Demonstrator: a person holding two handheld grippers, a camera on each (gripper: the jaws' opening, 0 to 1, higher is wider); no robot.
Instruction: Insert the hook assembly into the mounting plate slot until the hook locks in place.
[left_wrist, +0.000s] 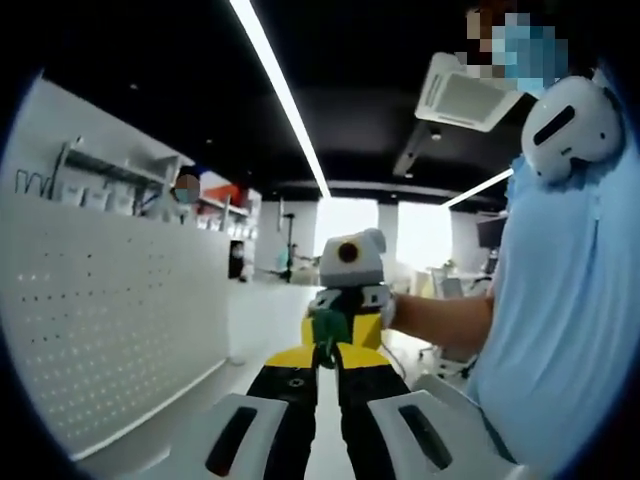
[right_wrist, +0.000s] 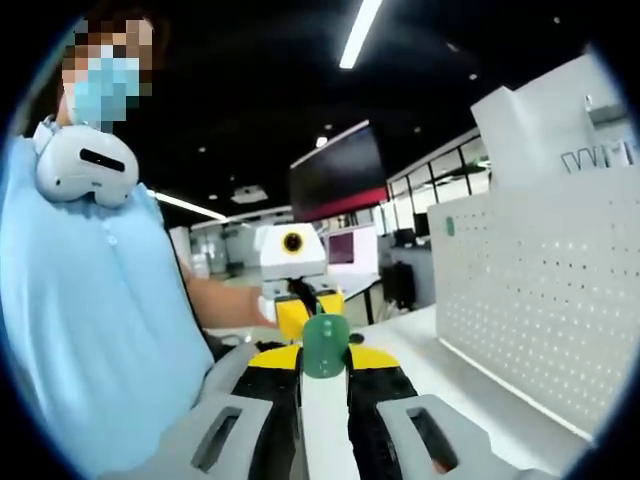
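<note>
In the right gripper view the right gripper (right_wrist: 324, 375) pinches a green hook (right_wrist: 325, 345) between its jaw tips, raised above the white table (right_wrist: 420, 350); the pegboard (right_wrist: 545, 290) stands to the right; opposite, the left gripper (left_wrist: 322, 385) has its jaws nearly together on nothing.

Worktop (right_wrist: 470, 385): white, smooth surface, seen in both gripper views.
On the worktop: a white pegboard panel (right_wrist: 540, 300) stands upright along its edge, base touching the surface.
Pegboard (left_wrist: 110, 320): rows of small holes.
</note>
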